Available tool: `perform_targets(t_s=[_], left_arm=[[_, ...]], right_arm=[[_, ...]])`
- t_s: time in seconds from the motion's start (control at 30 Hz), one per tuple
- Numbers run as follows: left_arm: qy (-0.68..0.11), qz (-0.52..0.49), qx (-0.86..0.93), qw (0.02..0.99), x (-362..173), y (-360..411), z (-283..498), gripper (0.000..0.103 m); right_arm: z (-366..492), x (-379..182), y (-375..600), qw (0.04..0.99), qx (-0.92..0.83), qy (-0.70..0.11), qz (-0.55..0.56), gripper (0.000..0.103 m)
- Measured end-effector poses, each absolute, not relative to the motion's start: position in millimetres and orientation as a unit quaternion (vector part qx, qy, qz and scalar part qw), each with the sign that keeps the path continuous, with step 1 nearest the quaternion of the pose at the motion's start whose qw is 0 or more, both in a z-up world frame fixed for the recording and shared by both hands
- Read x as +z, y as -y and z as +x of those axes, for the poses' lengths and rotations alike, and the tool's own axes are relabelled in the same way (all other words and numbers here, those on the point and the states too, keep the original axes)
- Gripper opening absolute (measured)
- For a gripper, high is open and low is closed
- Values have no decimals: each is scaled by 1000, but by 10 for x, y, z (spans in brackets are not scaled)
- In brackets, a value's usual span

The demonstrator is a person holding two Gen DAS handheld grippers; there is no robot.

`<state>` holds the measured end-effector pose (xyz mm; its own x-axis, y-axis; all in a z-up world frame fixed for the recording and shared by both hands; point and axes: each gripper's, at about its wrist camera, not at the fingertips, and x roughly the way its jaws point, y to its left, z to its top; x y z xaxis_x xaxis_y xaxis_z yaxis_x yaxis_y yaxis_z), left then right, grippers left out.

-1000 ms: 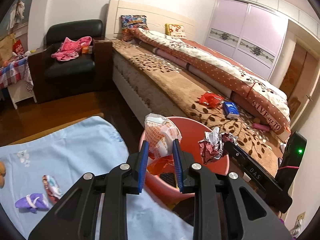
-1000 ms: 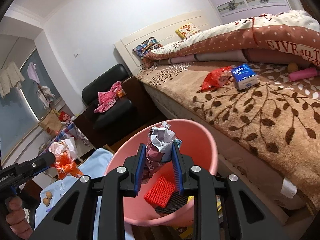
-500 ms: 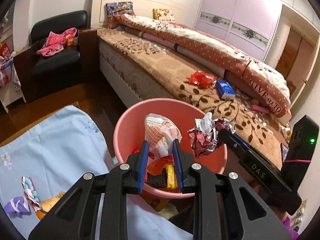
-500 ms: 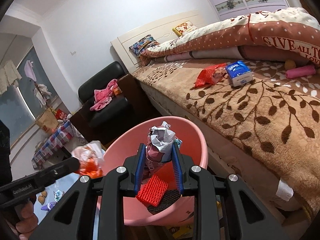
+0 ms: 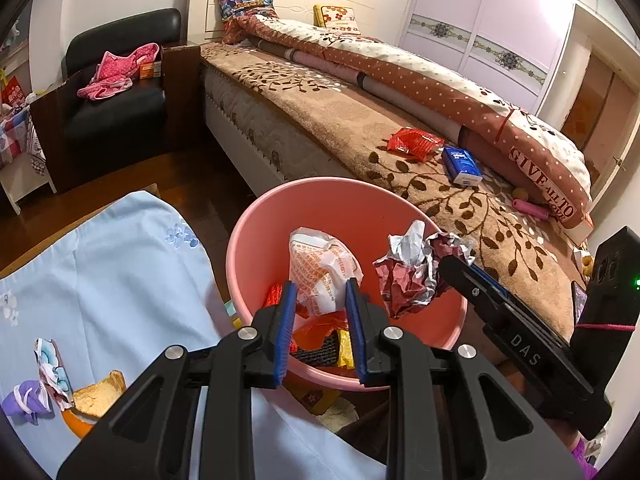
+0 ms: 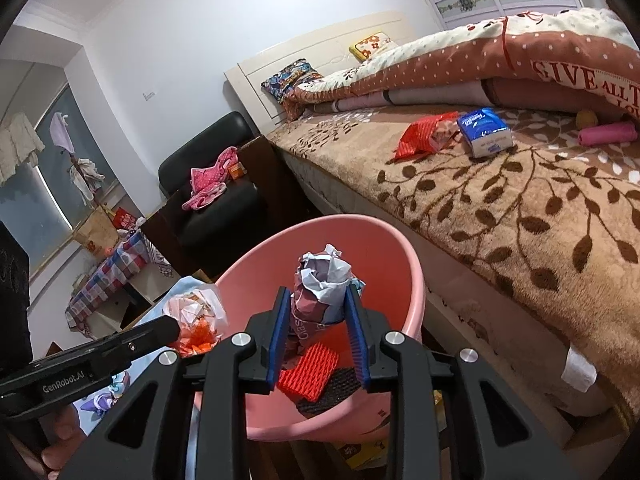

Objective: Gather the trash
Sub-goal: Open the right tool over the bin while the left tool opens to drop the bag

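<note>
**Two claws with wrappers over the pink bin**

Left claw point(image 5: 320, 300): clenched on a white bag with orange print point(image 5: 320, 264), which stands up between the blue pads above the pink bin point(image 5: 256, 224). The bag's lower end is hidden behind the pads.

Right claw point(image 6: 317, 312): jaws opening, a crumpled maroon and silver wrapper point(image 6: 320, 284) between them and touching both pads, above the same bin point(image 6: 384, 248). Part of a printed word shows on the wrapper; the rest is cut off by the left pad.

Bin contents: a red ribbed piece point(image 6: 308, 370) on a black mesh piece point(image 6: 332, 390), and a yellow wrapper point(image 5: 345, 350). Other contents are covered by the claws and hard to make out.

Tabletop, under a light blue cloth point(image 5: 120, 272), just beside the bin: near its left edge lie a purple scrap point(image 5: 22, 400), a crumpled printed wrapper point(image 5: 50, 372) and a piece of bread point(image 5: 98, 398) on something orange, mostly cut off by the claw's arm.

Bed point(image 5: 340, 120), behind the bin: a red packet point(image 5: 416, 142) and a blue tissue pack point(image 5: 462, 164) just beside each other on its leaf-patterned cover; a pink cylinder point(image 5: 530, 208) half tucked under the rolled quilt.

Floor beneath the bin: yellow packaging, largely hidden.
</note>
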<state>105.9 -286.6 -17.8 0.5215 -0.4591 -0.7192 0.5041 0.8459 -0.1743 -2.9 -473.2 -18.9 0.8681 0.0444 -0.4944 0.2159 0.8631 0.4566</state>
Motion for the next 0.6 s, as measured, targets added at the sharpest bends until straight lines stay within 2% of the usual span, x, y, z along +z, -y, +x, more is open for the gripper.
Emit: perform_targets(t_s=[0.23, 0.6], left_arm=[[-405, 28, -274, 872, -190, 2854, 1048, 26], [-413, 28, -274, 868, -205, 2835, 1049, 29]], right_arm=[[-35, -189, 4731, 932, -47, -251, 259, 28], [-40, -176, 4732, 931, -45, -249, 261, 39]])
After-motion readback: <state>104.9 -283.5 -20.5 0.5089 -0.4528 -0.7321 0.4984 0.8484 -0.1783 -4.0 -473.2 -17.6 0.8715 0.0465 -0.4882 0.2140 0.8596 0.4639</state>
